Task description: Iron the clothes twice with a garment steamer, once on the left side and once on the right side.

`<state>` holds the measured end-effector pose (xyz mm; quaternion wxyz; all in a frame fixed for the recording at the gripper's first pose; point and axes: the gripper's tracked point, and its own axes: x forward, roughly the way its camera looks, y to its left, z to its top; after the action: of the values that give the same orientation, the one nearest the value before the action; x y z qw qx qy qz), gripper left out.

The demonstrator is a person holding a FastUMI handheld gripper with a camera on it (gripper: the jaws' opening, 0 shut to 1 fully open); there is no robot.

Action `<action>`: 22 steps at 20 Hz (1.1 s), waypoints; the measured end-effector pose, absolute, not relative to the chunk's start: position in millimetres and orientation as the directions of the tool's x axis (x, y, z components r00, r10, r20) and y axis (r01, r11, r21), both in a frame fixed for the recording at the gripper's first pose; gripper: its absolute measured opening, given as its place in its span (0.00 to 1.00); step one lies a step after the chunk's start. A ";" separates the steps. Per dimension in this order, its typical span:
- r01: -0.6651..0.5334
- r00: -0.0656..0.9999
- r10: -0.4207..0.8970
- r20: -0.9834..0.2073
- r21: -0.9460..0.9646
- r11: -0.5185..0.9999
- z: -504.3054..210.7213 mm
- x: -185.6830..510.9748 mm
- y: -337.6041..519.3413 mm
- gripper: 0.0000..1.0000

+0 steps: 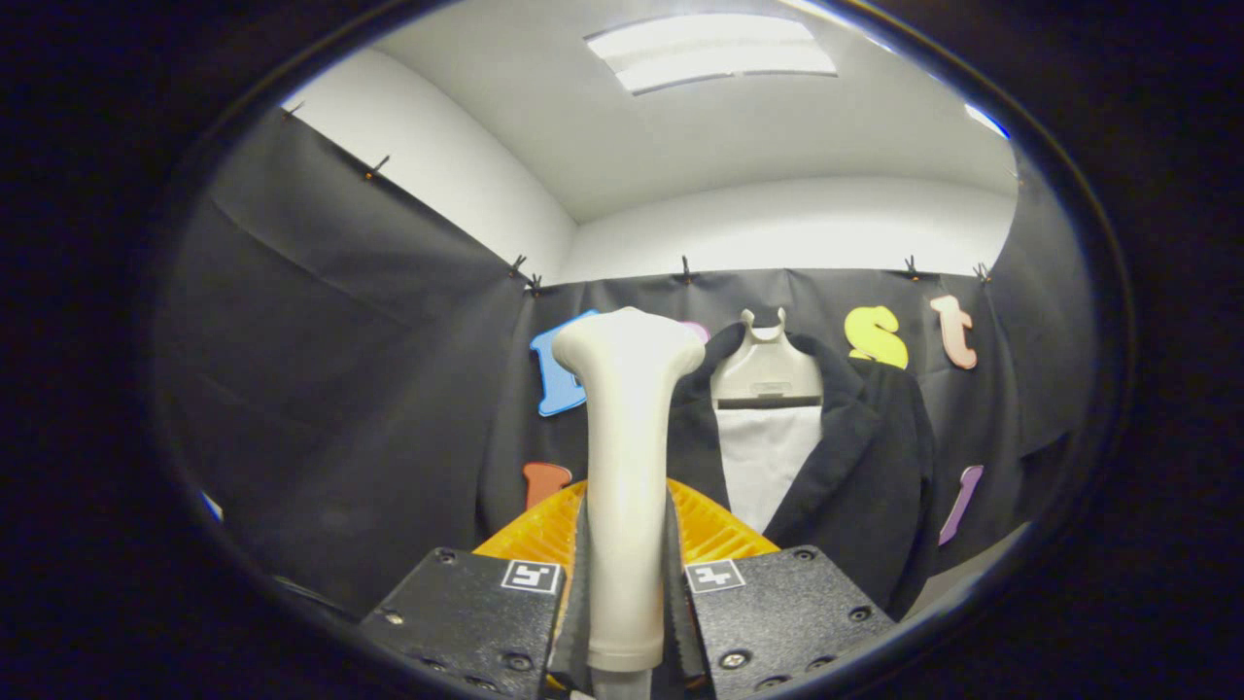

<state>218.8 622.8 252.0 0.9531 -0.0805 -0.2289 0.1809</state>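
The garment steamer stands upright between the two fingers of the hand-held gripper. Its cream handle rises from the near fingers and widens into a rounded head at the top. Both fingers press against the lower handle from left and right, clamped on it. An orange ribbed part shows just behind the fingers on both sides of the handle; what it belongs to cannot be told.

Beyond the steamer and a little to its right, a black jacket hangs on a pale hanger against the far wall. The jacket front is open, with a white panel showing between the lapels. The steamer head is level with the jacket collar and appears apart from the cloth.

Black cloth covers the left and far walls. A ceiling light is lit overhead.
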 end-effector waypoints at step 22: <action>-0.306 0.936 0.335 0.106 -0.219 0.926 84.3 224.4 575.7 0.33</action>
<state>224.4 575.7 84.3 0.9789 -0.0998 -0.0708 0.1638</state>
